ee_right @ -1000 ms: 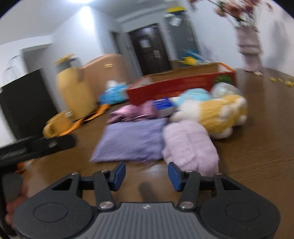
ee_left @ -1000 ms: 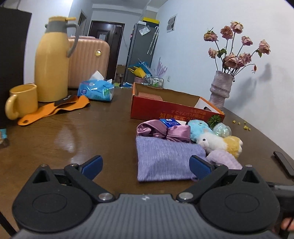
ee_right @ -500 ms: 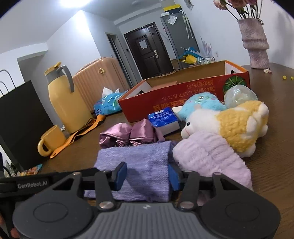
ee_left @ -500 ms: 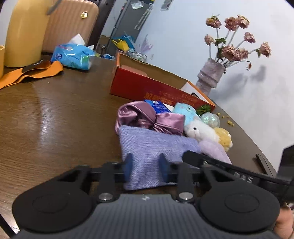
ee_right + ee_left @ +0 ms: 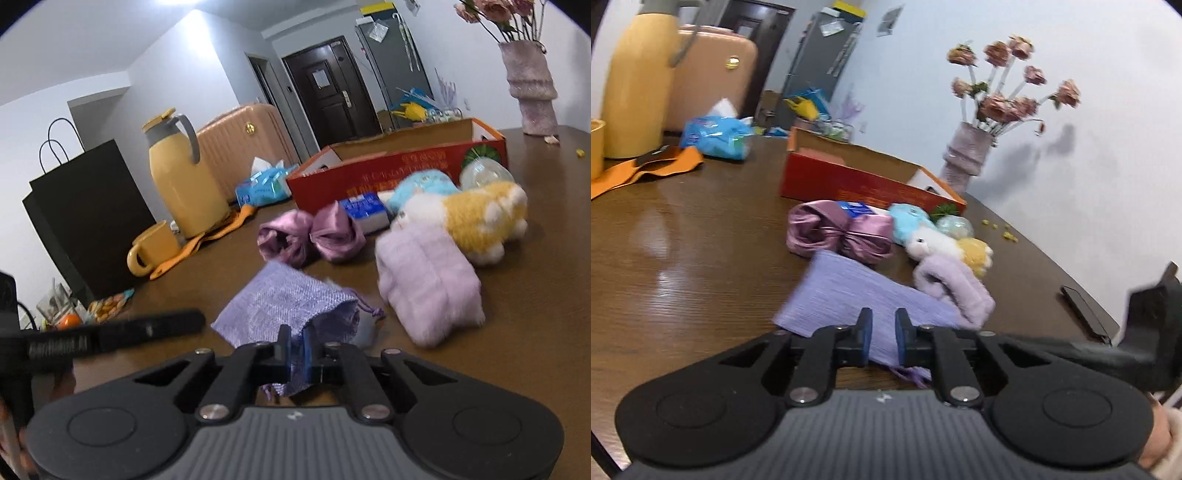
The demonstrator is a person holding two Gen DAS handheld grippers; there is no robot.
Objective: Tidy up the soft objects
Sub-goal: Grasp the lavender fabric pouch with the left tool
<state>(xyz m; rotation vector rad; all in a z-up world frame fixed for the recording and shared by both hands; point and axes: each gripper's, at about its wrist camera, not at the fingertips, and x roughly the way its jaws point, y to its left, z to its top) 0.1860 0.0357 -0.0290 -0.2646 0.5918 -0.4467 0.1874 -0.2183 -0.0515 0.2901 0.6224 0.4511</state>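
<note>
2 grippers pinch 1 lavender pouch at its near edge.

The left gripper has its fingers drawn close with the pouch cloth between the pads; the right gripper is nearly closed on the drawstring end, which bunches up off the table (the far corner seems to rest on the wood). Just right of the pouch lies a fuzzy pink roll, touching a yellow-and-white plush. Behind the pouch sits a satin bow, then a blue packet, a blue plush and a clear ball, all in front of a red box. Far left stand a yellow jug, a mug and a black bag.
</note>
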